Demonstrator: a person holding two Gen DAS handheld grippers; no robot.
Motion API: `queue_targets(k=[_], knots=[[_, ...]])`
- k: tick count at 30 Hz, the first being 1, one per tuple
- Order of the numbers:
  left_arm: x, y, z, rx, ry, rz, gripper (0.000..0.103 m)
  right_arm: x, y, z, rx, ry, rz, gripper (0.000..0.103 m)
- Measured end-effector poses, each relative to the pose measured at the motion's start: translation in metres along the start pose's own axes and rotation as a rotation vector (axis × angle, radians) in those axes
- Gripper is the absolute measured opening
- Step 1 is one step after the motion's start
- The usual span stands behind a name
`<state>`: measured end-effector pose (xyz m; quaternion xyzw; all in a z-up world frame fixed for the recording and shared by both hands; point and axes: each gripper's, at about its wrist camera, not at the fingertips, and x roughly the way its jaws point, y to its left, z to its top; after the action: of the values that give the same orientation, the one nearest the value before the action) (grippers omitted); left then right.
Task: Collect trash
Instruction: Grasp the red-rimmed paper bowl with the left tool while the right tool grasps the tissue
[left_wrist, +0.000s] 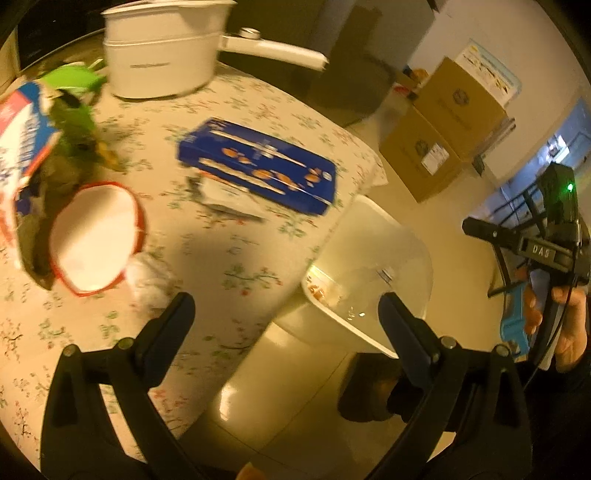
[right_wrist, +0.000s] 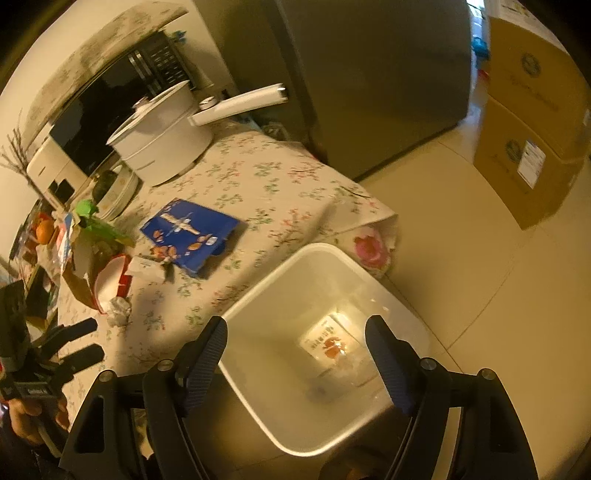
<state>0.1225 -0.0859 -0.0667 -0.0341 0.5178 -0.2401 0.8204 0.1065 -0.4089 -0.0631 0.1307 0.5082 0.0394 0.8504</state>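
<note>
Black ribbed fingers of the right gripper (right_wrist: 297, 356) spread wide, empty, above the white square plastic bin (right_wrist: 255, 384) holding a printed wrapper (right_wrist: 330, 341). Left gripper (left_wrist: 286, 314) likewise gapes empty, jaws opening. On the floral cloth table (left_wrist: 221, 258): glossy blue cardboard box (left_wrist: 258, 166), crumpled white paper ball (left_wrist: 149, 275).

A white electric pot (right_wrist: 162, 144) stands on the floral tablecloth (right_wrist: 266, 184). Two cardboard boxes (right_wrist: 532, 122) are stacked on the floor (right_wrist: 461, 258).
</note>
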Motion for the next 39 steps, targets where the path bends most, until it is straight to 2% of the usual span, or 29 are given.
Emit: queue_targets(k=[9,16,22,26,27,29,32,39], knots=[[-0.029,0.051,-0.002,-0.103,-0.067,0.051,0.099,0.011,0.046,0.014,-0.074,-0.004,0.017,0.080],[-0.051,0.101,-0.005,-0.177,-0.118,0.146,0.100,0.023,0.079,0.023,-0.103,-0.001,0.036,0.081],[-0.060,0.140,-0.006,-0.256,-0.142,0.181,0.100,0.034,0.105,0.029,-0.127,0.006,0.049,0.081],[-0.048,0.155,-0.012,-0.318,-0.128,0.202,0.098,0.044,0.120,0.031,-0.154,0.019,0.045,0.081],[-0.042,0.157,-0.014,-0.337,-0.114,0.192,0.096,0.045,0.122,0.031,-0.160,0.021,0.042,0.081],[-0.028,0.158,-0.017,-0.370,-0.080,0.174,0.078,0.050,0.128,0.031,-0.178,0.030,0.037,0.081],[-0.008,0.160,-0.017,-0.404,-0.065,0.152,0.069,0.056,0.132,0.030,-0.189,0.042,0.035,0.082],[0.025,0.160,-0.010,-0.416,-0.076,0.202,0.047,0.066,0.137,0.027,-0.202,0.065,0.022,0.081]])
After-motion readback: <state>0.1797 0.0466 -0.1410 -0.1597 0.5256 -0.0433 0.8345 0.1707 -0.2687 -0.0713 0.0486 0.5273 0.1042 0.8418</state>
